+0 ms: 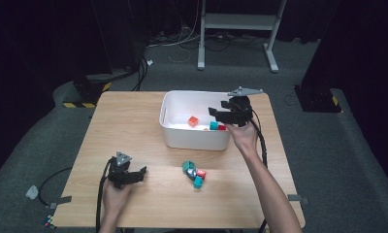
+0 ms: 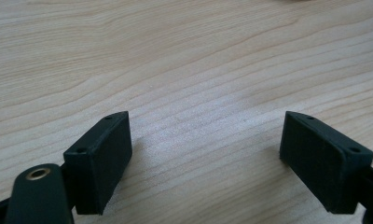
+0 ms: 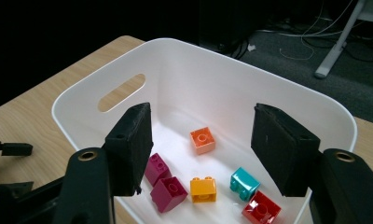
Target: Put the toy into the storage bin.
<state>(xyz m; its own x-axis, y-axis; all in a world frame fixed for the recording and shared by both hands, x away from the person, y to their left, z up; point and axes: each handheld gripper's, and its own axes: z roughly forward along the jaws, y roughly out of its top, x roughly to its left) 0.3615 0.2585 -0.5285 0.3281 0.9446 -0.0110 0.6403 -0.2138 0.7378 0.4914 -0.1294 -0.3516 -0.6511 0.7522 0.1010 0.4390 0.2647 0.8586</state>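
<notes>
White bin (image 3: 315,107) already holds six bricks (image 3: 203,140); a few more (image 1: 194,174) wait on the table (image 1: 129,126). Right gripper (image 3: 201,144) hovers spread and empty above it; left gripper (image 2: 205,154) rests open, empty.

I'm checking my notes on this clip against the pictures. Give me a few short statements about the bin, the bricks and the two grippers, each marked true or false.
1. The right gripper is held open above the white bin. True.
2. The bin holds no bricks. False: several lie in it, among them an orange brick, a yellow brick and a teal brick.
3. The left gripper is shut on a brick. False: its jaws stand apart over bare wooden table.
4. A small cluster of bricks lies on the table outside the bin, on the person's side of it. True.
5. The bin has a slot handle cut in one wall. True.
</notes>
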